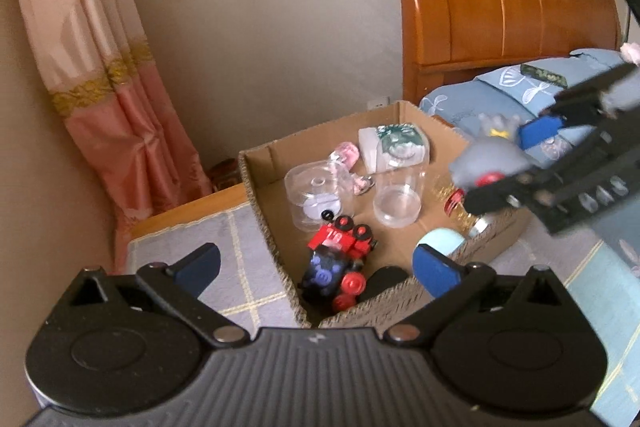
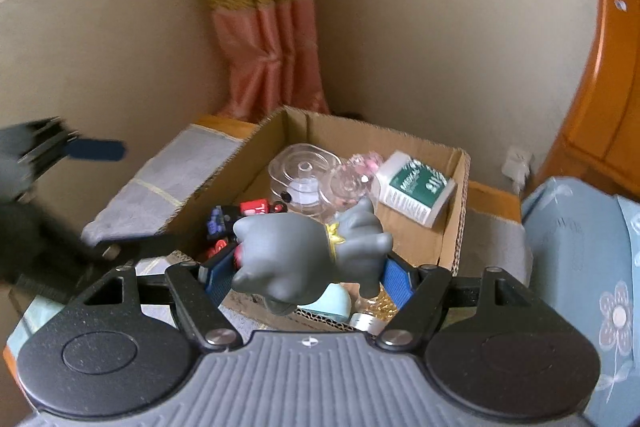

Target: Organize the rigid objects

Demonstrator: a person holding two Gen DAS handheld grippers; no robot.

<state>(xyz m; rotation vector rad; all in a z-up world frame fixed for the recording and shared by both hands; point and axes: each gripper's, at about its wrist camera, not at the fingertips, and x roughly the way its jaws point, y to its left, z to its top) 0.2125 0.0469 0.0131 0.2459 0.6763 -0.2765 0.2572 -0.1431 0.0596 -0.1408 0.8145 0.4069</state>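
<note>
Right tongs [image 2: 308,273] clamp grey figurine [image 2: 308,251] sideways, long axis crosswise, above cardboard box [image 2: 452,227]; left tongs [image 1: 320,267] wide.

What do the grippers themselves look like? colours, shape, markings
Both match: left gripper and right gripper have ribbed grey bodies with a small round logo, black rounded housings, black linkage arms on silver pivot pins, and blue pads on the fingers. No cables or sleeves visible.

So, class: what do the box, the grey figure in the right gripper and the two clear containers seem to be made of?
Box: corrugated cardboard, matte brown; fluted edges show.
Grey figure: probably vinyl or rubbery plastic; smooth moulded surface, soft sheen.
Clear containers: see-through and glossy, likely plastic, possibly glass.
</note>
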